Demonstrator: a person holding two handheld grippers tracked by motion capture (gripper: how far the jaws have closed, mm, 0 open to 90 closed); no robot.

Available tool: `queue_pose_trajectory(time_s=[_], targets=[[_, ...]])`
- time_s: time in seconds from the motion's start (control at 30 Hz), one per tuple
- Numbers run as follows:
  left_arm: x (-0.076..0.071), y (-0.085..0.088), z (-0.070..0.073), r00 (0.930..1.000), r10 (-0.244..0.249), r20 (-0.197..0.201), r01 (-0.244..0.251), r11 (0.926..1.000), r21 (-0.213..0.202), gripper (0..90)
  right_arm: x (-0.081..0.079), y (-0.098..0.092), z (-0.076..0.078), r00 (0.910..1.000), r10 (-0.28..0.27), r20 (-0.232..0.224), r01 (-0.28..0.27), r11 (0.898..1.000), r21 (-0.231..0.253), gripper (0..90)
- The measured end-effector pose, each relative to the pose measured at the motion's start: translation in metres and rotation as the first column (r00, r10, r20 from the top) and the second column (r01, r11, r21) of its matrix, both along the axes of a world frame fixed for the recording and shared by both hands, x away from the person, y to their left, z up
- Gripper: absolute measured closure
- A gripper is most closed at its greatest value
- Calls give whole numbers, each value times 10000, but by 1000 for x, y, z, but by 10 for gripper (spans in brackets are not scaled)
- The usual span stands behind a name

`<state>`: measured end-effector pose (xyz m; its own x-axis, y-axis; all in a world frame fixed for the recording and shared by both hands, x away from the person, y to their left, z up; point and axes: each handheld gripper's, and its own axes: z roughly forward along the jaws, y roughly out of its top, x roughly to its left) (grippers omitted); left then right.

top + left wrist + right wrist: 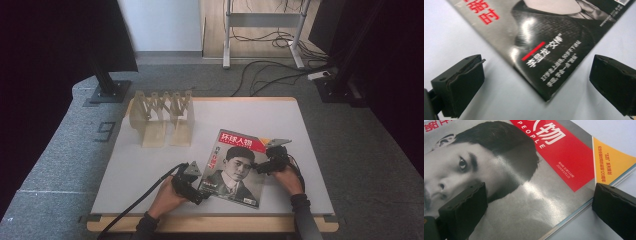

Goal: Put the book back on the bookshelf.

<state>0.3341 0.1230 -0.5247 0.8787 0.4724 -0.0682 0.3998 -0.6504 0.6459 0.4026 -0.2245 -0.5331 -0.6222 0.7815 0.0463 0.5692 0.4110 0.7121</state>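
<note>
Magazine (235,167) lies flat on the pale grey table (135,170), cover up and turned a little askew, toward the near right part of the top. A gripper stands at each of its sides, which looks like the setup for lifting or squaring it from both edges at once.

In the high view the left gripper (200,192) sits at the magazine's lower left corner. Its own view shows that corner (546,97) pointing into the gap between two wide-spread jaws, neither one touching the paper. Open like that, it seems set to close on the corner or slide beneath it.

The right gripper (264,167) is at the right edge, near the top corner. Its jaws are spread wide too: in its own view one hangs over the printed portrait, the other stands off the edge over bare table beside the yellow corner flash (610,167). Nothing is pinched between them.

A folding wooden rack (161,116) stands well apart at the far left of the table, perhaps where the magazine belongs. The table has a wood-coloured rim and rests on grey carpet (360,150). Behind it are a black stand base (107,92), loose cables (270,70) on the floor, and the metal legs of a desk (227,50).
</note>
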Motion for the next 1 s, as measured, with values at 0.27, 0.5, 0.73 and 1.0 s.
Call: queue_pose_trajectory(time_s=[0.27,0.5,0.73,1.0], targets=[[-2,-3,-3,9981,183,580,-197,9995,237,0,1,-1,1,10000,69,-20,-69,10000,9,22],[-2,-3,-4,9980,190,605,-206,9995,254,0,10,-12,9,9997,-228,101,228,9997,4,80],[-2,-3,-4,9981,198,582,-212,9995,236,0,31,-17,13,9992,-392,-17,391,9988,-296,66],[-2,-3,-4,9981,196,581,-210,9995,230,0,58,-20,12,9981,-603,-95,602,9981,-91,89]])
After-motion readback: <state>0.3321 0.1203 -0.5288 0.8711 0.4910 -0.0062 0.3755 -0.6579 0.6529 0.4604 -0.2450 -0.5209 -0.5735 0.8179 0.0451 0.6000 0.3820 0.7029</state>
